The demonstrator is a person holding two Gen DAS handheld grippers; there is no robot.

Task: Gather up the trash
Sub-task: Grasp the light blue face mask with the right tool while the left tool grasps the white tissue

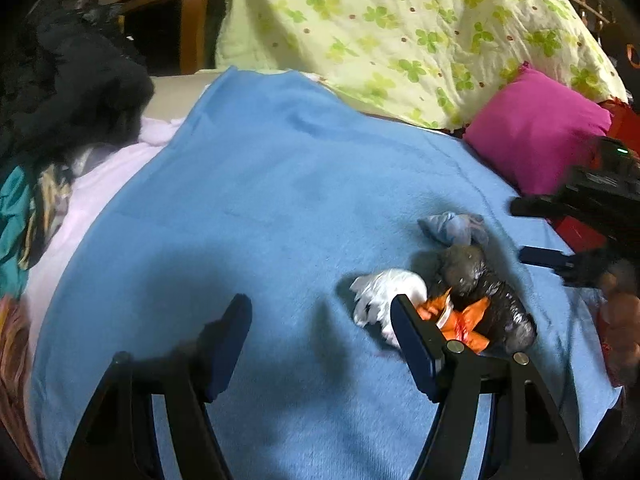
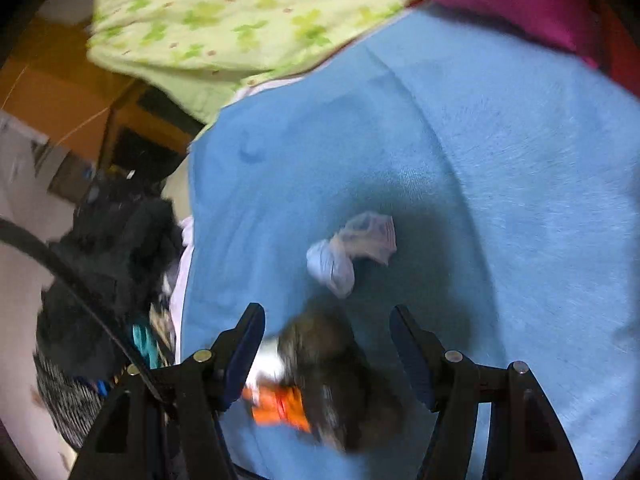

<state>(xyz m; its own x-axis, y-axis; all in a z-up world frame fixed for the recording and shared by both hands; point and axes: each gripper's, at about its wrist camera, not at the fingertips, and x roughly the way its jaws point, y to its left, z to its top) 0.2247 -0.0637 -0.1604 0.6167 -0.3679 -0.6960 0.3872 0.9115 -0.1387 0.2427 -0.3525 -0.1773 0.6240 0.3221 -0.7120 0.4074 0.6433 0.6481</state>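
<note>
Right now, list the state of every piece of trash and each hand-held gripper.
White wad: crumpled, lying on the blue blanket.
Orange wrapper: crumpled, against the dark bag.
Dark bag: scrunched, lying flat.
Pale bag: knotted, lying apart.
Left hand-held gripper: open, empty.
Right hand-held gripper: open, above the trash.

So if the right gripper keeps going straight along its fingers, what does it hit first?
Probably the dark crinkled plastic bag, lying low between the open right gripper fingers beside the orange wrapper. Blur leaves depth uncertain; the pale knotted bag lies farther on.
</note>
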